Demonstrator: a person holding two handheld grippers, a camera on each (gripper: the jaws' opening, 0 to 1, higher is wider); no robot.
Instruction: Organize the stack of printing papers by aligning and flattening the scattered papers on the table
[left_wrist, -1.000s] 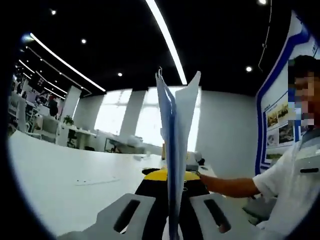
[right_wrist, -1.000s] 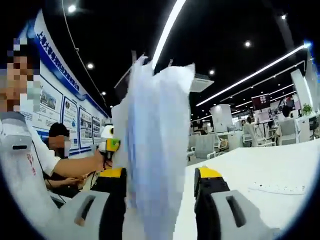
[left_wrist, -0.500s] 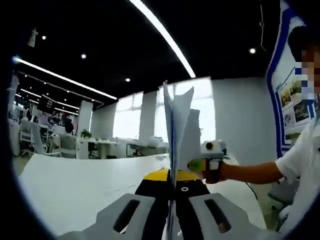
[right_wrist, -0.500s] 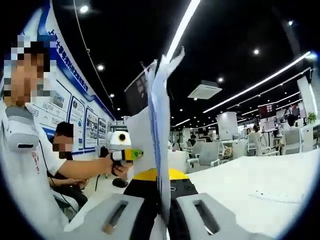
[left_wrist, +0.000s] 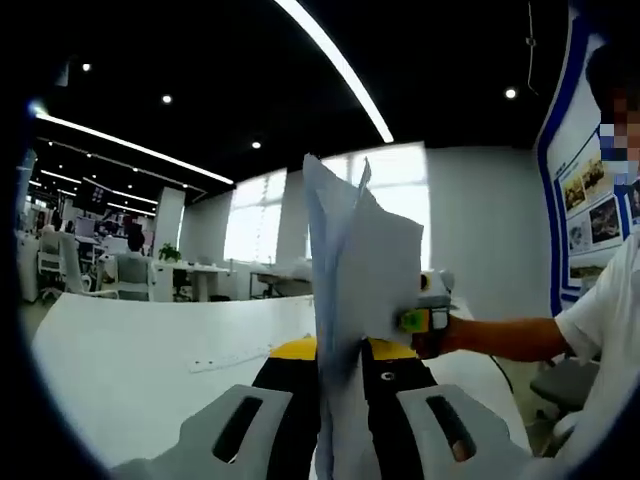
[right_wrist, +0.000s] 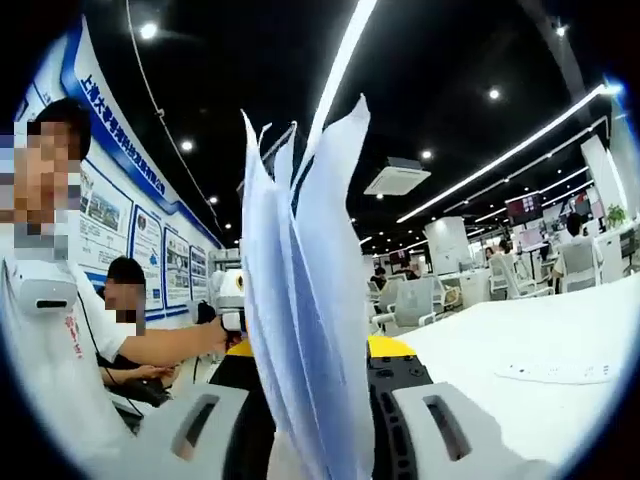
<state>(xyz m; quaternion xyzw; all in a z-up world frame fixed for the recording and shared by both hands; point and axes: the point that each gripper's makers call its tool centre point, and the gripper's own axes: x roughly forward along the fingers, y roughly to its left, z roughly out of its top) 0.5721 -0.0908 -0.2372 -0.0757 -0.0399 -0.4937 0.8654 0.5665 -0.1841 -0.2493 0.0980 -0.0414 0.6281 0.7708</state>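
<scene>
A stack of white printing papers (left_wrist: 345, 300) stands upright between the black and yellow jaws of my left gripper (left_wrist: 343, 372), which is shut on its lower edge. The sheets splay apart at the top. In the right gripper view the same papers (right_wrist: 305, 300) fan out between the jaws of my right gripper (right_wrist: 322, 375). Those jaws stand apart, loosely around the sheets. The right gripper (left_wrist: 430, 312) shows behind the papers in a person's hand, and the left gripper (right_wrist: 229, 293) shows beyond the stack.
A long white table (left_wrist: 140, 350) spreads below and to the left, and reaches right in the other view (right_wrist: 520, 350), with a pale strip (right_wrist: 555, 372) lying on it. A person in a white shirt (right_wrist: 40, 340) holds the grippers. Office chairs stand far off.
My right gripper's jaws have spread apart and the papers fan wider between them. My left gripper's jaws sit slightly wider around a thicker bundle. Both views shifted a little.
</scene>
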